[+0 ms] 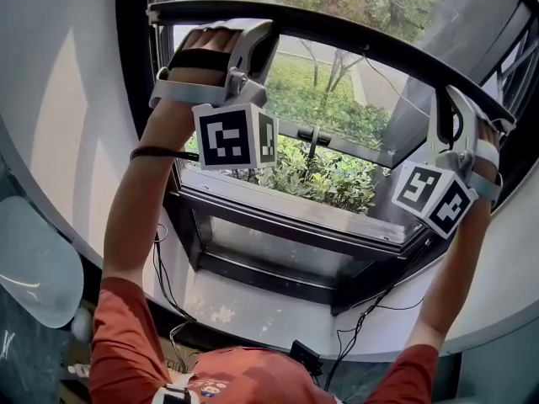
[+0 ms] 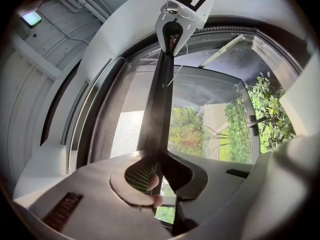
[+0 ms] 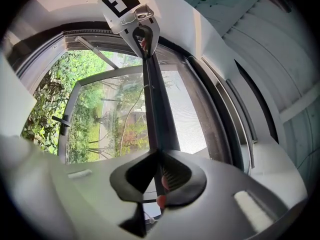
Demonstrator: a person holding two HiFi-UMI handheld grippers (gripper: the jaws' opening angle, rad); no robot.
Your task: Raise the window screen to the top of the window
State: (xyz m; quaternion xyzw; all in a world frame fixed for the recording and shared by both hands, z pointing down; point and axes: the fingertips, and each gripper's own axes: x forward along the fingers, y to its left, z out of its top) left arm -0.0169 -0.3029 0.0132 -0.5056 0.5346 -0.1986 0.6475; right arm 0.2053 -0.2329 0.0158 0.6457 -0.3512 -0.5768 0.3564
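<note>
Room: a curved white wall (image 1: 76,99) around a black-framed window (image 1: 278,225). Shrubs (image 1: 328,179) and lawn lie outside. A white sill (image 1: 253,310) sits below, with loose cables (image 1: 164,284) trailing over its near edge.

Item, left gripper (image 1: 251,30): the jaws are nearly together and pinched flat on the screen bar (image 1: 354,39) close to its left end. It is carried overhead on an outstretched arm and grips nothing else.

Item, right gripper (image 1: 446,99): the jaws are likewise drawn in and clamped on the same bar near its right end, with the arm equally raised.

Item, screen bar: a dark, slim rail whose long axis runs left to right across the opening, from one gripper to the other. It is held high in the window, well above the sill. Its right end sits lower in the head view, but I cannot tell whether that is real tilt or lens curve.

Item, mesh (image 2: 107,124): a grey band stretched above the bar, between it and the upper frame.

Item, casement handle (image 1: 313,137): on the far pane, clear of both grippers.

Note: the top of the window lies straight above both grips, square to the bar's length. Neither hand looks nearer, so an even lift at both ends should keep the rail from skewing. Some travel appears to remain.
</note>
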